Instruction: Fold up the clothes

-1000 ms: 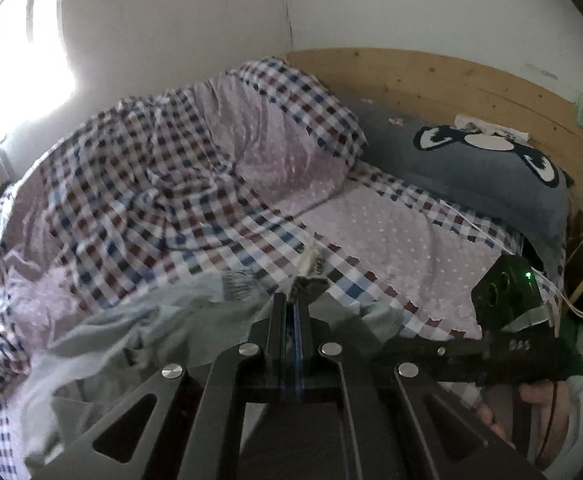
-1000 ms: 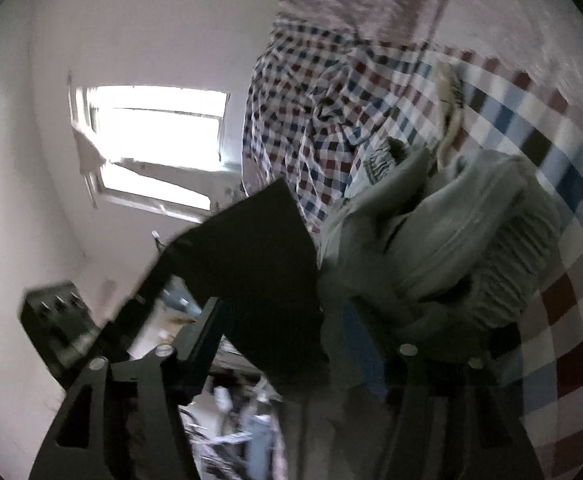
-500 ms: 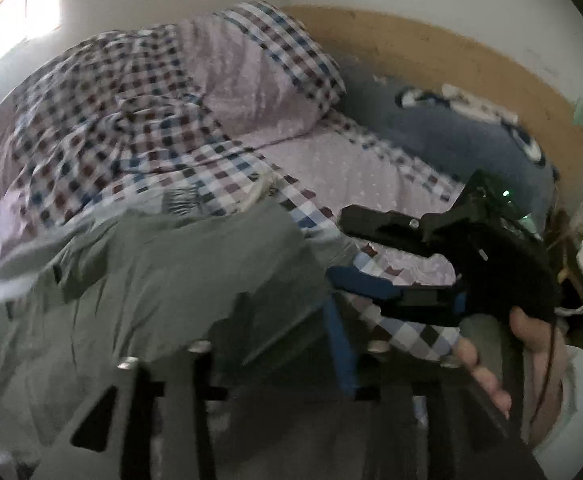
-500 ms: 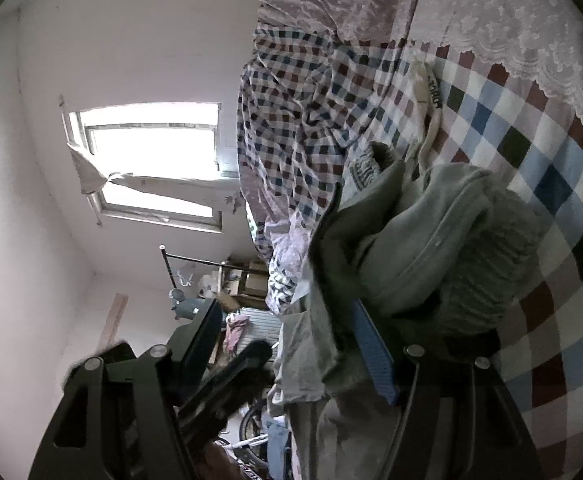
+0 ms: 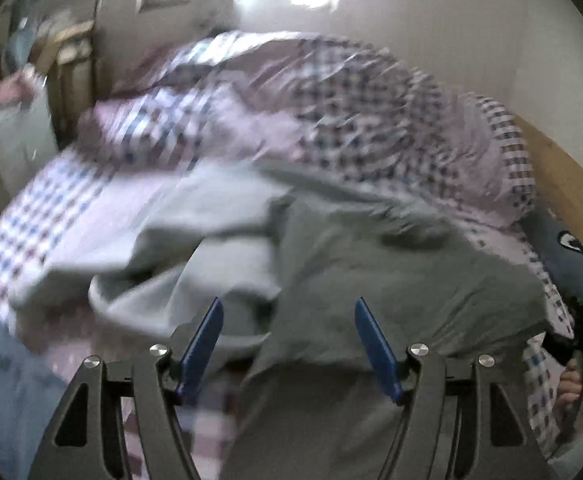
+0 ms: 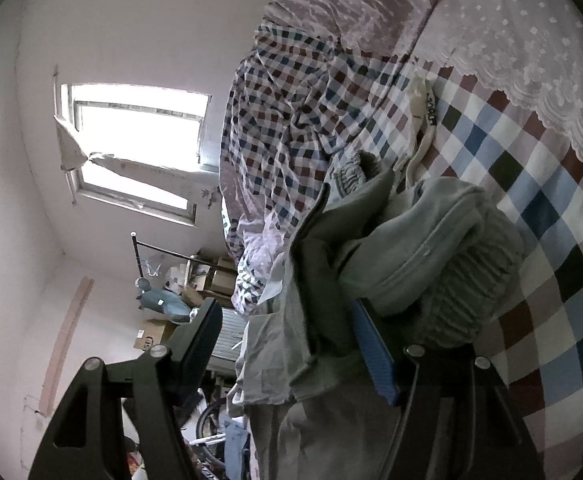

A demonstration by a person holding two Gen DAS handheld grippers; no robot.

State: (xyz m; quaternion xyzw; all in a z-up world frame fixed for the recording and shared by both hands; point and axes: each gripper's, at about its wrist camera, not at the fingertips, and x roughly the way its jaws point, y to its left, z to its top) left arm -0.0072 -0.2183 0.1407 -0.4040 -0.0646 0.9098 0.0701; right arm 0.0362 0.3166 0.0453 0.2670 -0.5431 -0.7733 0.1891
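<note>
Left claw (image 5: pixel 287 342) spread — garment (image 5: pixel 391 272) beneath.

Bedroom in a home, lived-in. You face a bed (image 6: pixel 531 184) with a checked sheet and a rumpled checked duvet (image 5: pixel 331 112) heaped toward the wall. A wooden headboard (image 5: pixel 571 184) runs along the far side, with a dark cushion (image 5: pixel 571 256) printed with a cartoon face against it. A window (image 6: pixel 135 136) is set in a plain white wall (image 6: pixel 131 20), its pale curtain (image 6: pixel 75 148) pulled aside. In the corner you see a clothes rail (image 6: pixel 163 252), stacked cardboard boxes (image 6: pixel 219 280) and a bicycle wheel (image 6: pixel 211 432). Grey clothes (image 5: pixel 371 264) lie on the bed.
</note>
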